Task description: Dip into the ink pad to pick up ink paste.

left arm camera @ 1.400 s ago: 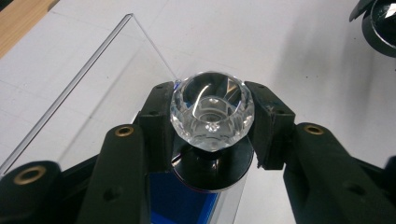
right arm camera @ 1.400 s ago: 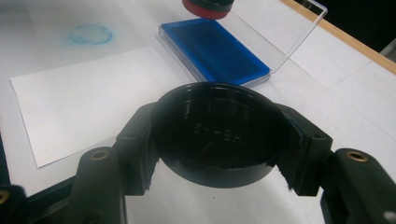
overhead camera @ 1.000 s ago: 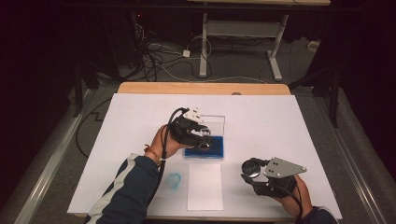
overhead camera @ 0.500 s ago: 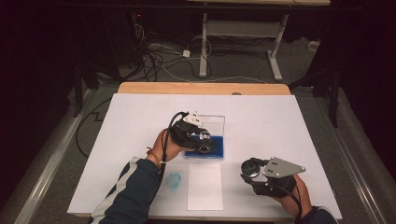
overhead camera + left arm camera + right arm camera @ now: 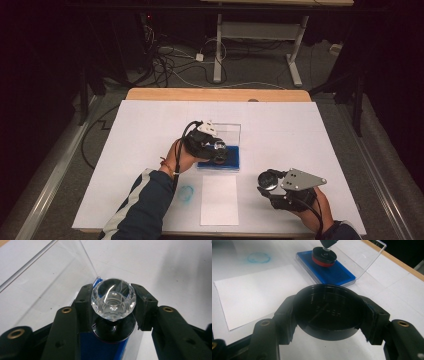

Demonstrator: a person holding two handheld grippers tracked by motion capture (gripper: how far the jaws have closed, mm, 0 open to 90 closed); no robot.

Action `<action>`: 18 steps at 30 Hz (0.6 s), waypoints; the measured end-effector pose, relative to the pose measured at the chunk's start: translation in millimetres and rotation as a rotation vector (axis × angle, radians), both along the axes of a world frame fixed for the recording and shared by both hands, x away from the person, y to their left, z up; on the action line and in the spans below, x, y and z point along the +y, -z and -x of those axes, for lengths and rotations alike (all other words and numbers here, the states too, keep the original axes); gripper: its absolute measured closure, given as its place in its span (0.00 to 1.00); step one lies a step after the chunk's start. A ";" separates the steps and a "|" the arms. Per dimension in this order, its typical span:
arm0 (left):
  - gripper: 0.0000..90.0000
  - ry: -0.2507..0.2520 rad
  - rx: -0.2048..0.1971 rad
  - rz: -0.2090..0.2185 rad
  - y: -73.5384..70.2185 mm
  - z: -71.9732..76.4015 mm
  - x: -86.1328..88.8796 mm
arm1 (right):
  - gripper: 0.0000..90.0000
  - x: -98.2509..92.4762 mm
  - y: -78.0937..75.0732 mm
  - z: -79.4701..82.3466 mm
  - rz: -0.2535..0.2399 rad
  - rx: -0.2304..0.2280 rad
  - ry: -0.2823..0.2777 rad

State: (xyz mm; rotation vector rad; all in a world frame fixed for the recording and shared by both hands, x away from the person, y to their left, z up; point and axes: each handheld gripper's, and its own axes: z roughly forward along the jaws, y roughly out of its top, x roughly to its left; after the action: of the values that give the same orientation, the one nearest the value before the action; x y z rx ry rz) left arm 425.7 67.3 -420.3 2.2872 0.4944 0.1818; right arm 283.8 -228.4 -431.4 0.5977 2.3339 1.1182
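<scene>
At about 9 o'clock of the ink pad, the left gripper is clamped on the stamp's crystal knob, the stamp sitting on the blue pad. Pressed off-square, it could ink unevenly or skid the tray. At 4 o'clock, the right gripper is closed around the black cap, which could slip if tilted.

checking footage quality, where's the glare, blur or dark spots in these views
High view: room behind the table is dark, paper sheet evenly lit. Left gripper view: clear stamp knob is sharp with bright reflections, the near tongs soft. Right gripper view: black cap is dim, its raised lettering hard to read, ink pad clear.
</scene>
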 end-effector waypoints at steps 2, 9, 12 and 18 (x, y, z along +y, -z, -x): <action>0.60 0.003 0.000 0.006 2.7 -1.1 -0.2 | 0.43 -1.2 0.4 0.3 0.000 0.000 0.000; 0.60 -0.001 -0.005 0.005 9.0 -2.7 -2.3 | 0.43 -1.9 0.0 2.1 0.001 -0.001 -0.003; 0.60 -0.008 -0.020 -0.012 13.2 -2.1 -3.6 | 0.43 -2.6 -0.3 2.7 -0.001 -0.002 -0.001; 0.60 -0.015 -0.027 -0.005 16.5 -2.5 -2.3 | 0.43 -2.1 0.1 3.6 0.002 0.003 -0.007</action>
State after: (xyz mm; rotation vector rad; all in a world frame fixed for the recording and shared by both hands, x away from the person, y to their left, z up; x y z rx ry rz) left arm 428.1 65.0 -436.8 2.2830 0.4984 0.2212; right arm 280.1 -230.5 -431.5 0.5912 2.3416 1.1184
